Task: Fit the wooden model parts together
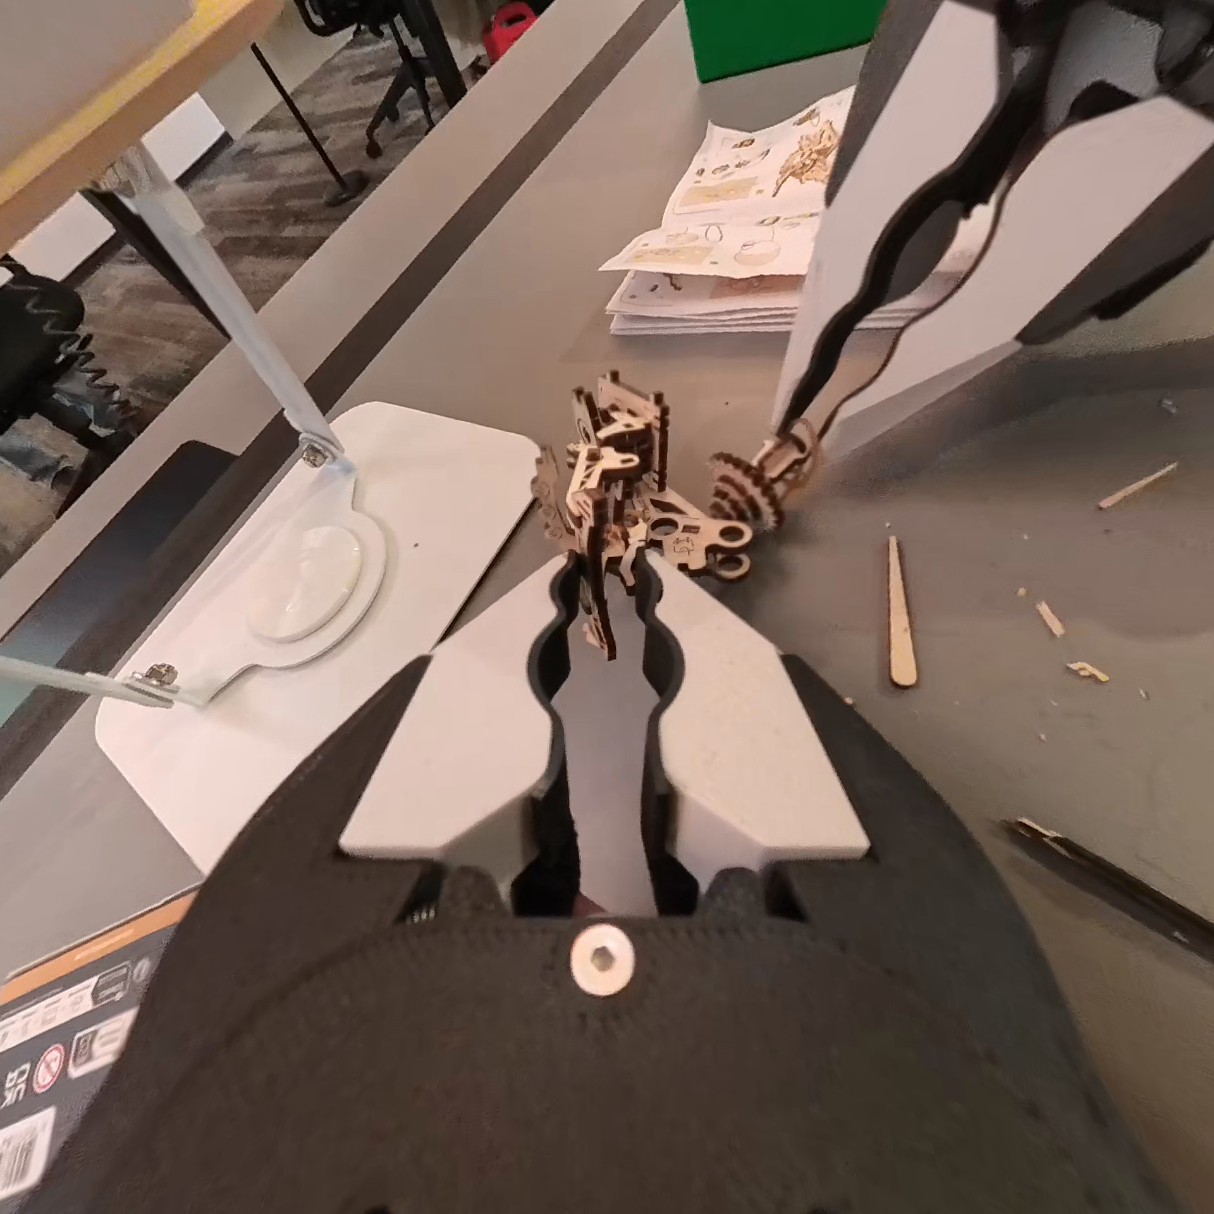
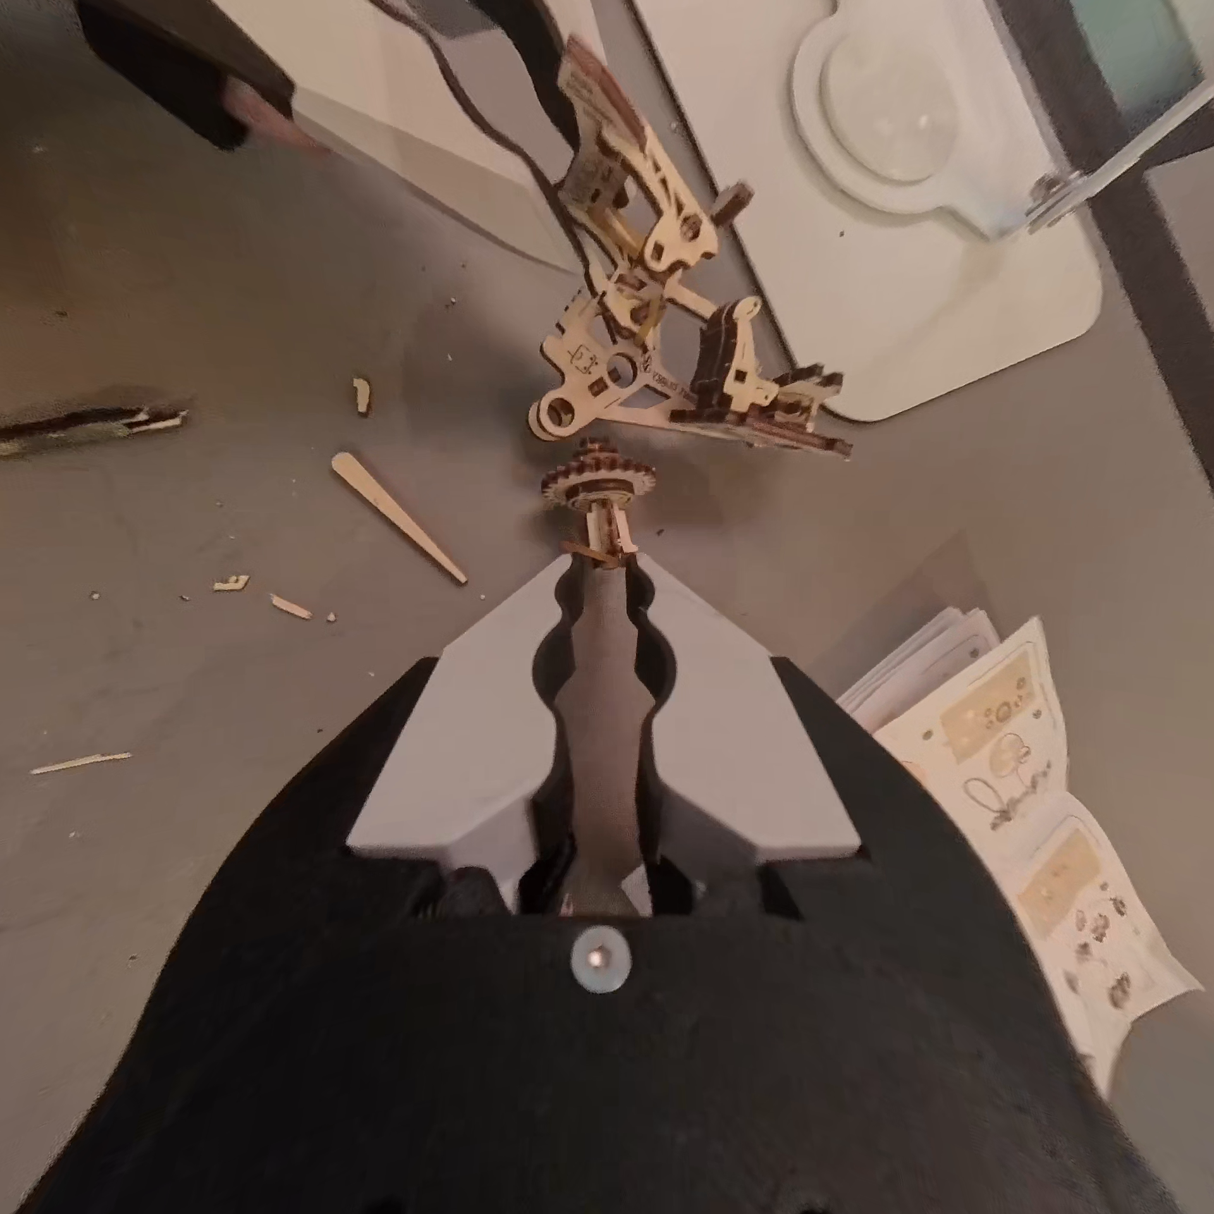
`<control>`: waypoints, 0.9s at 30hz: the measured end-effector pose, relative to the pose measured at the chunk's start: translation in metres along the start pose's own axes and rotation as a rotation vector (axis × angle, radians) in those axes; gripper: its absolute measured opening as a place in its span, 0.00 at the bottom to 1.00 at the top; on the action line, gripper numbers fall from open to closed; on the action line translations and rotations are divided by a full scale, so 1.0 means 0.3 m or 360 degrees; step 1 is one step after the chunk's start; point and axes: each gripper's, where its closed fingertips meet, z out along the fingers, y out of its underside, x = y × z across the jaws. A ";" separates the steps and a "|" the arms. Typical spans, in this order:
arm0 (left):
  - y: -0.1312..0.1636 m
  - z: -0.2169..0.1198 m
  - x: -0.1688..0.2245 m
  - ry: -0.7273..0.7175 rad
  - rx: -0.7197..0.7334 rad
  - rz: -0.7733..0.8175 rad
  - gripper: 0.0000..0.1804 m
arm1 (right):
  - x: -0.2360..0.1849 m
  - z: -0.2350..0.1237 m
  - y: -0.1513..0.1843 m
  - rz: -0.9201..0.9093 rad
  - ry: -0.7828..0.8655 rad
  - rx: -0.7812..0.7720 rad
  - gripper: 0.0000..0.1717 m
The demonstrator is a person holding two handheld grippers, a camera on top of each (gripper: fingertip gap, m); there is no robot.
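A: Where's the model point(image 1: 614, 486) relative to the left claw point(image 1: 607, 565)?

B: At its tips. A flat wooden plate of the model runs down between the fingers, and the rest sticks out past them over the grey surface point(image 1: 985, 755), beside a white base point(image 1: 407, 499).

A: So is that claw gripping it?

B: It's narrowed around the plate and seems to hold the model up, though I can't tell if both pads press on it.

A: And the right claw point(image 2: 601, 558)?

B: Nearly closed, pinching the thin shaft of a gear piece point(image 2: 599, 483) at its tips. The toothed wheels point away from it, just short of the model's round eyelet point(image 2: 558, 414), not touching.

A: Anything else nearby?

B: A tapered stick point(image 2: 394, 512) and wood scraps lie on the surface, and a booklet point(image 2: 1025, 788) sits off to the side.
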 end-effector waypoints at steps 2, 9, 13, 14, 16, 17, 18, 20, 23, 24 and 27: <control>-0.008 -0.002 0.004 0.0007 0.0035 0.0016 0.07 | 0.008 -0.021 -0.020 -0.0047 0.0027 0.0010 0.00; 0.004 0.002 0.005 0.0018 0.0024 0.0006 0.07 | 0.026 -0.041 -0.038 -0.0113 0.0032 -0.0026 0.00; 0.008 0.000 0.000 0.0029 0.0034 -0.0028 0.07 | 0.020 -0.031 -0.062 -0.0046 -0.0017 0.0059 0.08; 0.011 0.001 0.001 0.0031 0.0031 -0.0033 0.07 | 0.015 -0.029 -0.055 -0.0021 -0.0042 0.0065 0.10; 0.016 0.003 0.003 0.0038 0.0022 -0.0033 0.07 | -0.002 -0.020 -0.030 0.0020 -0.0106 0.0059 0.15; 0.017 0.003 0.004 0.0040 0.0021 -0.0033 0.07 | -0.004 -0.016 -0.015 0.0036 -0.0116 0.0046 0.17; 0.017 0.004 0.005 0.0042 0.0020 -0.0033 0.07 | -0.006 -0.015 -0.008 0.0047 -0.0127 0.0048 0.18; 0.017 0.005 0.007 0.0045 0.0019 -0.0032 0.07 | -0.012 -0.023 -0.026 0.0065 -0.0152 0.0108 0.18; 0.017 0.006 0.006 0.0042 0.0017 -0.0031 0.07 | -0.023 -0.029 -0.059 0.0025 -0.0181 0.0122 0.15; 0.017 0.006 0.005 0.0042 0.0018 -0.0033 0.07 | -0.029 -0.027 -0.063 -0.0020 -0.0183 0.0100 0.14; 0.018 0.004 0.003 0.0039 0.0018 -0.0035 0.07 | -0.051 -0.007 -0.060 -0.0128 -0.0194 0.0002 0.13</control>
